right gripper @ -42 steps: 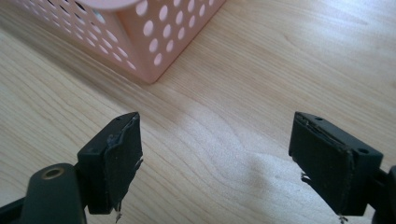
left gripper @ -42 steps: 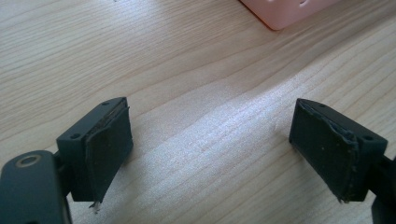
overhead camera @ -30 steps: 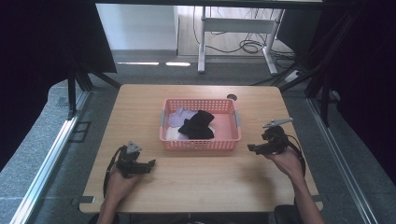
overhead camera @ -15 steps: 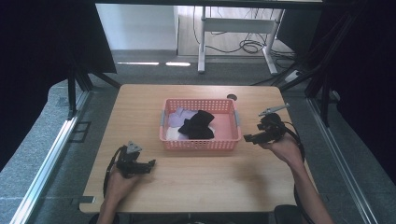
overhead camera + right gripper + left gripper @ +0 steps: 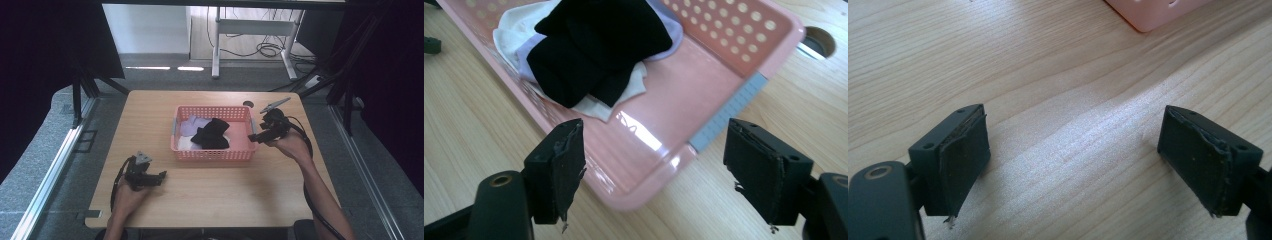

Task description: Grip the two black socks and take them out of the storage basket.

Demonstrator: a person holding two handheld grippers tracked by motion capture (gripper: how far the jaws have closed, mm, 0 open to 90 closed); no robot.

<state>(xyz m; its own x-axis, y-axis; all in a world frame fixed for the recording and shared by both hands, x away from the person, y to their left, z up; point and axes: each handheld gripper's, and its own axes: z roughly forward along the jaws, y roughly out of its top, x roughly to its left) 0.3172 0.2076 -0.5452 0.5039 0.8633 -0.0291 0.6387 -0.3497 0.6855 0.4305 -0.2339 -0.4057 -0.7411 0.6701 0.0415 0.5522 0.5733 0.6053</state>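
A pink perforated basket stands mid-table, holding a black cloth on top of white and lilac cloths. In the right gripper view the black cloth lies in the basket's far half and the near corner of the basket sits between the jaws. My right gripper is open at the basket's right end, held above the rim. My left gripper rests open on bare wood at the front left, with nothing between its fingers; a basket corner shows far ahead.
A round cable hole lies in the tabletop behind the basket, also seen as a hole past the rim. A white desk frame with cables stands beyond the table on the floor.
My right gripper has moved up and left from the table's right side to the basket's right end. The left gripper has stayed where it was.
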